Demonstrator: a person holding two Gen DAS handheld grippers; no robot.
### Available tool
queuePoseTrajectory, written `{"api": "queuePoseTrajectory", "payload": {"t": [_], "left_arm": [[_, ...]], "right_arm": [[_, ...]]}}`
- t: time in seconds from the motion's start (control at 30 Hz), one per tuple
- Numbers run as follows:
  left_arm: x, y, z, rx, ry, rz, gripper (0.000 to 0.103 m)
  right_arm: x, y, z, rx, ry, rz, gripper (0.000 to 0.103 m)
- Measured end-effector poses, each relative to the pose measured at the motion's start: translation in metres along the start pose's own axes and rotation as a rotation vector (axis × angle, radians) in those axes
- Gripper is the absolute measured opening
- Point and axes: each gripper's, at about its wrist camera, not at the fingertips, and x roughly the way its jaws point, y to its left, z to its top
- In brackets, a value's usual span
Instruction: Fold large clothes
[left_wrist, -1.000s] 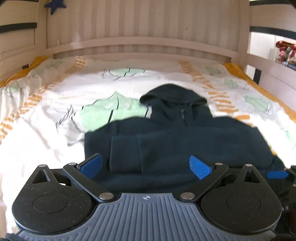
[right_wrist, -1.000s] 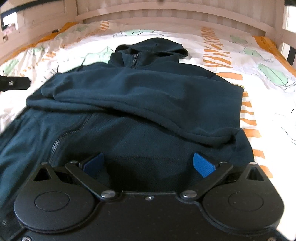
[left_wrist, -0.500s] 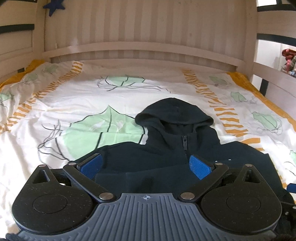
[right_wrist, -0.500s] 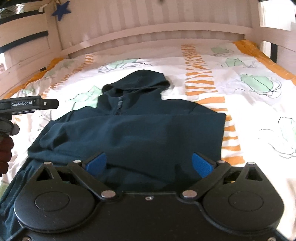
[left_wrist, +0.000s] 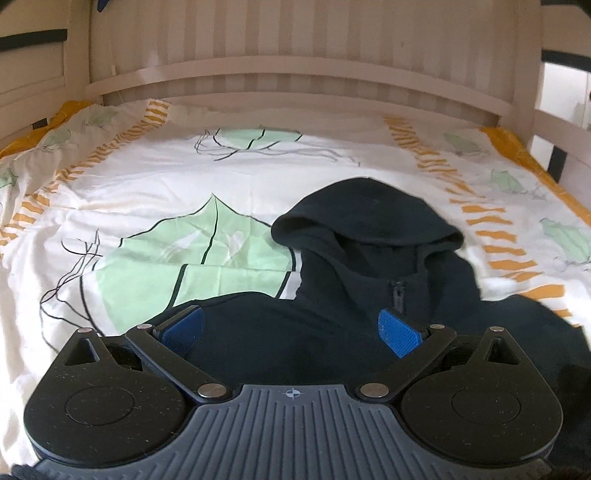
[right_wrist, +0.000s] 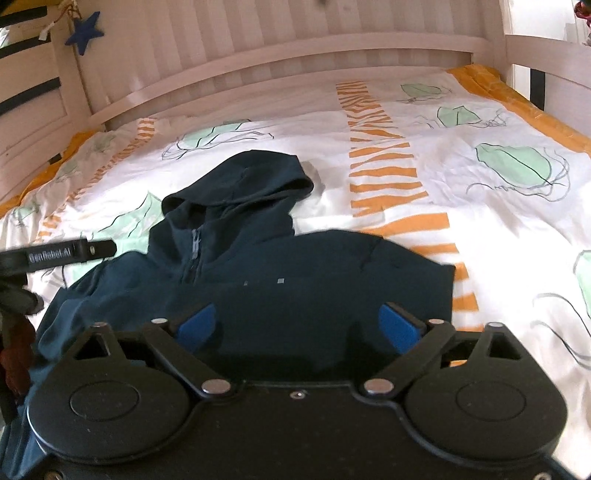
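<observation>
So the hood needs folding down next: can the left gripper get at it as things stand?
Probably yes. The left gripper is open and empty, and the hood lies flat ahead of it on the duvet, with only the hoodie's own body between them and nothing on top.

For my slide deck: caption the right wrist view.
Open right gripper above a navy hoodie on a leaf-print bedspread.

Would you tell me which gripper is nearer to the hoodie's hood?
Left, I judge. The left gripper hovers open just below the hood, by the zipper. The right gripper, also open, sits lower over the hoodie's body.
</observation>
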Motion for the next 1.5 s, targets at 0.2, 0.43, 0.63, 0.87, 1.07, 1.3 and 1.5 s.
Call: {"api": "queuePoseTrajectory", "payload": {"t": [0.2,0.43,0.63,0.87,1.07,1.3,1.5], "left_arm": [[0.032,-0.003,-0.012,0.053,0.043,0.034,0.101],[0.054,0.007,-0.029,-0.001,0.091,0.001,0.102],[0.053,0.011,-0.030,-0.024,0.086,-0.016,0.102],[0.042,0.026,-0.009,-0.103,0.092,-0.131,0.101],[0.055,0.034,0.034,-0.068,0.042,-0.110,0.101],[0.121,0.033,0.061,-0.032,0.121,-0.035,0.093],[0.151,0.031,0.074,0.000,0.142,0.016,0.091]], "right_arm": [[0.026,0.001,0.023,-0.011,-0.018,-0.019,0.091],[0.068,0.012,0.049,-0.036,-0.039,-0.025,0.088],[0.114,0.020,0.067,0.015,-0.042,-0.018,0.083],[0.156,0.021,0.079,0.011,-0.015,-0.019,0.077],[0.174,0.015,0.078,-0.007,0.020,-0.038,0.075],[0.184,0.003,0.086,0.001,0.023,-0.052,0.075],[0.197,0.000,0.095,-0.053,0.019,-0.084,0.075]]}}
